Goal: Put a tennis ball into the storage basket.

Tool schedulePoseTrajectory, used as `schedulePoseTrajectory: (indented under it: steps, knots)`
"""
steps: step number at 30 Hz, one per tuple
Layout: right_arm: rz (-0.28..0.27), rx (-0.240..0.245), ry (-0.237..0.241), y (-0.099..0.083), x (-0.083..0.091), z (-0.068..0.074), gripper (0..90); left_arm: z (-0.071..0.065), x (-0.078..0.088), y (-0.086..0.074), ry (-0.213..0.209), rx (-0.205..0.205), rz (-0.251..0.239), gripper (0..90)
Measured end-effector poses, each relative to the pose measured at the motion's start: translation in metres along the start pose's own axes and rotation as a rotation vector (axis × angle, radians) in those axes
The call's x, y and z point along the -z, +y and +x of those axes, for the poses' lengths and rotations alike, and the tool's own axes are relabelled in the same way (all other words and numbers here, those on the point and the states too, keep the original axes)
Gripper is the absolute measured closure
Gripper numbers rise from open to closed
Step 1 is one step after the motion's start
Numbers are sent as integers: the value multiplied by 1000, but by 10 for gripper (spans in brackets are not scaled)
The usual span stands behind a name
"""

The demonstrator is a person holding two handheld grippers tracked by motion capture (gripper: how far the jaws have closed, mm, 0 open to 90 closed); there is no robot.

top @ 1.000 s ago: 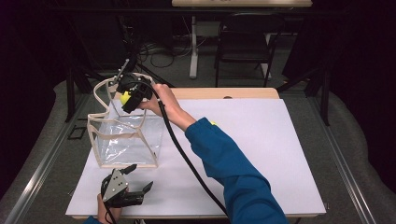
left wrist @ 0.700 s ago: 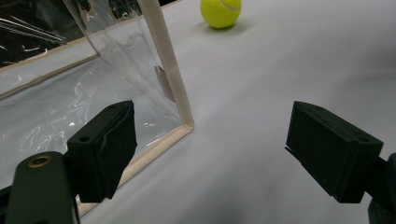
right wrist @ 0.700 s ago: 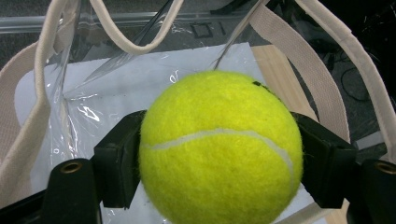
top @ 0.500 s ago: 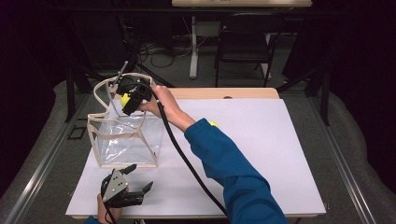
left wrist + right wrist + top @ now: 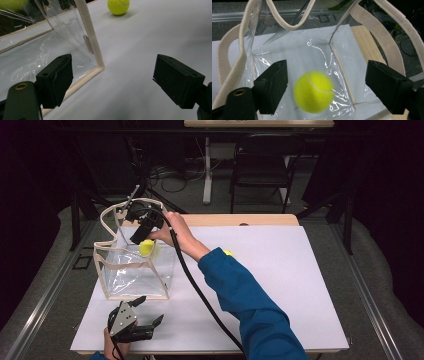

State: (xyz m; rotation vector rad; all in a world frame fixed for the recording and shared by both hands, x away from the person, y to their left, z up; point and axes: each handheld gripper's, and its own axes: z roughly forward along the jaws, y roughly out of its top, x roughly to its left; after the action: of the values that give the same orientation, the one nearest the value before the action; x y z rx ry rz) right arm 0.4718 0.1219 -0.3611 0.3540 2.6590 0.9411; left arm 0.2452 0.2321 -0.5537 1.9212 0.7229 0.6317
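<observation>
the left claw is resting released on the desk beside the clear bag. the right claw, just opening, is hanging released over the bag; the blurred tennis ball is inside, free of its pads. a second ball is half hidden behind the sleeve.

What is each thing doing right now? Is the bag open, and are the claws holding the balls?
Bag: upright on the table, top open.
Ball in bag: loose, blurred, free of the jaws.
Second ball: resting on the table, outside the bag.
Right gripper: over the bag's mouth, jaws just opened, holding nothing.
Left gripper: open, empty, beside the bag's corner.
</observation>
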Motion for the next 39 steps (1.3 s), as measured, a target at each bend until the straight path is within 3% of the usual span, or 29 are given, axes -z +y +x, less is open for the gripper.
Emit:
schedulePoseTrajectory:
  steps: [9, 23, 39]
  knots:
    - [-103, -39, 23, -6, 30, -4, 42, 0, 0, 0, 0, -3, 2, 161]
    - [-134, -33, 19, -17, 62, 0, 0, -1, 0, 0, 5, -2, 5, 161]
    - [-166, -86, -15, -59, 94, -20, 0, -1, 0, 0, 5, -2, 6, 161]
